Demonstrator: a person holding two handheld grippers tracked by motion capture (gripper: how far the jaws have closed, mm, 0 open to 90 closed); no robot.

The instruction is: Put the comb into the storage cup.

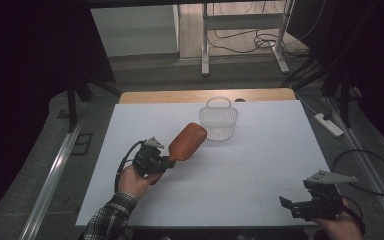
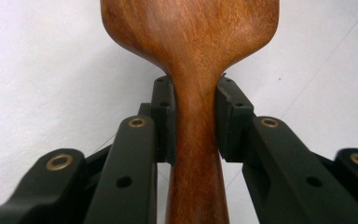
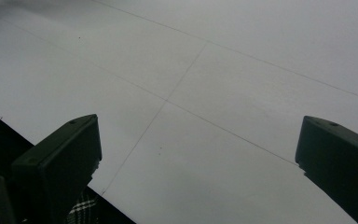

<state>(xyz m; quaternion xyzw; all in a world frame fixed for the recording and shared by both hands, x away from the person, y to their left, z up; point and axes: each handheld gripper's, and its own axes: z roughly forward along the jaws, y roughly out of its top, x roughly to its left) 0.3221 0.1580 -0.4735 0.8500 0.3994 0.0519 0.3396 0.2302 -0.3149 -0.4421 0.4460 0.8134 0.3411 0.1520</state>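
Wooden hairbrush (image 1: 188, 141) clamped in left gripper (image 1: 168, 163); right gripper (image 1: 288, 206) spread wide.

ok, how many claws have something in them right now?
1. The left claw is shut on the wooden hairbrush by its handle, near the white basket. The right claw is open over the white table.

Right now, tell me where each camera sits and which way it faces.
High view: above the near edge, looking forward and down on the table, basket, both forearms.
Left gripper view: rides the left hand-held gripper, looking along jaws clamping the hairbrush.
Right gripper view: rides the right hand-held gripper, jaws apart over bare table.
Shared: hairbrush, high and left.
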